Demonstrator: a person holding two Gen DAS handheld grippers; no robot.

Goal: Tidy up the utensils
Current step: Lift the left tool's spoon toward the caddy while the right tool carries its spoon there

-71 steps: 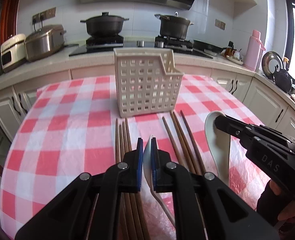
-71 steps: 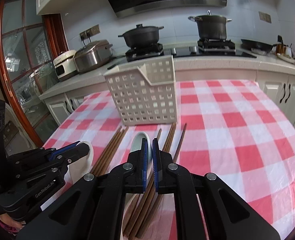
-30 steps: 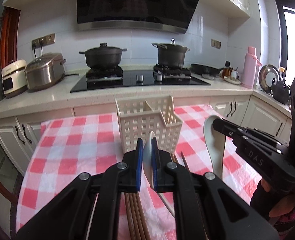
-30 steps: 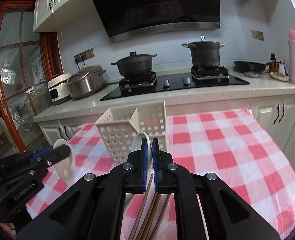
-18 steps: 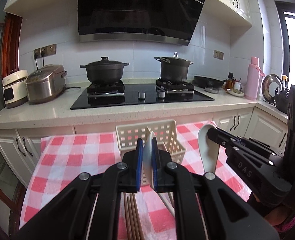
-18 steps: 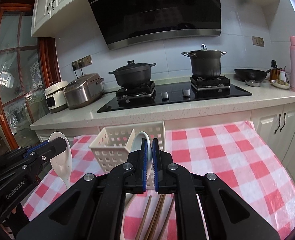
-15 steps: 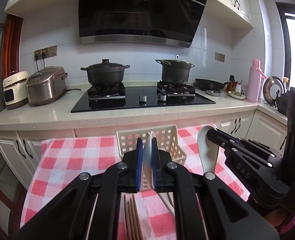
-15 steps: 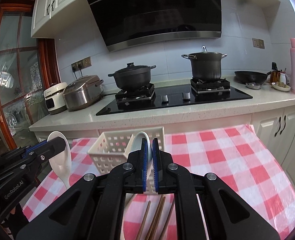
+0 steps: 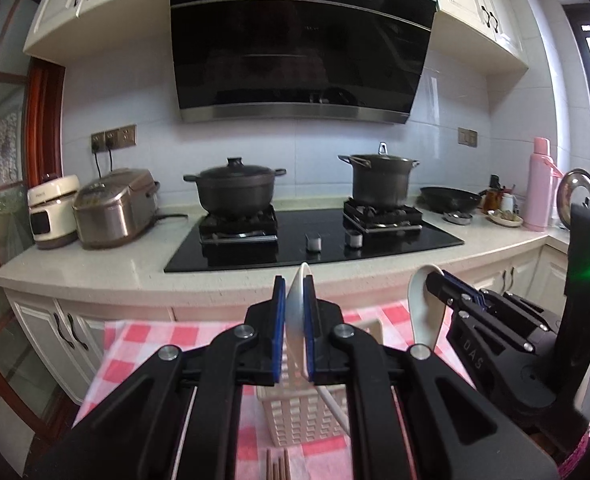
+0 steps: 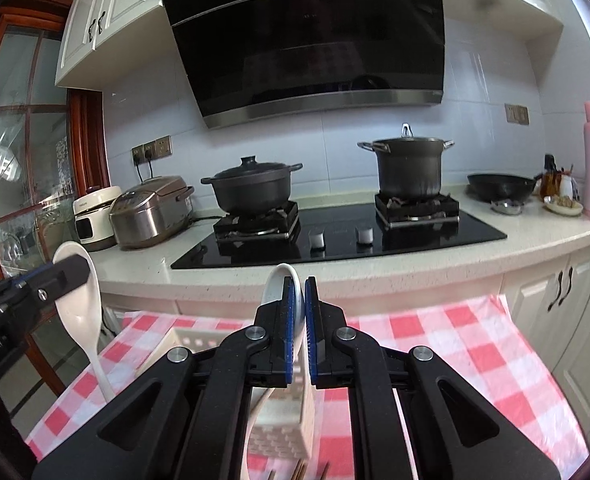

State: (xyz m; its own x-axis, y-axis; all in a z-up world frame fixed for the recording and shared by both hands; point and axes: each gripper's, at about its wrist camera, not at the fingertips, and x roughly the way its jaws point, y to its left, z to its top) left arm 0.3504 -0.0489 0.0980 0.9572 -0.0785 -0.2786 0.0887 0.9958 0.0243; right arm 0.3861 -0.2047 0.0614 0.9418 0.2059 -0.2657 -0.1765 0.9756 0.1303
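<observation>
My left gripper (image 9: 295,292) is shut on the bowl of a white ceramic spoon (image 9: 296,316), whose handle hangs down over the white slotted basket (image 9: 295,416). My right gripper (image 10: 299,292) is shut on a second white spoon (image 10: 276,286), held above the same basket (image 10: 185,338). Each view shows the other gripper with its spoon: the right gripper (image 9: 435,280) with its spoon (image 9: 423,312), and the left gripper (image 10: 69,268) with its spoon (image 10: 80,316). Brown chopsticks (image 9: 278,466) lie on the checked tablecloth (image 9: 135,344) in front of the basket, mostly hidden.
Behind the table runs a counter (image 9: 95,272) with a black hob (image 9: 315,240), two dark pots (image 9: 235,192) (image 9: 381,178), two rice cookers (image 9: 115,206), a wok (image 9: 451,198) and a pink flask (image 9: 539,184). White cabinets (image 10: 563,300) stand at the right.
Both grippers have risen with their spoons and moved toward the basket. The basket and chopsticks have slid down in both views, and the hood now fills the top.
</observation>
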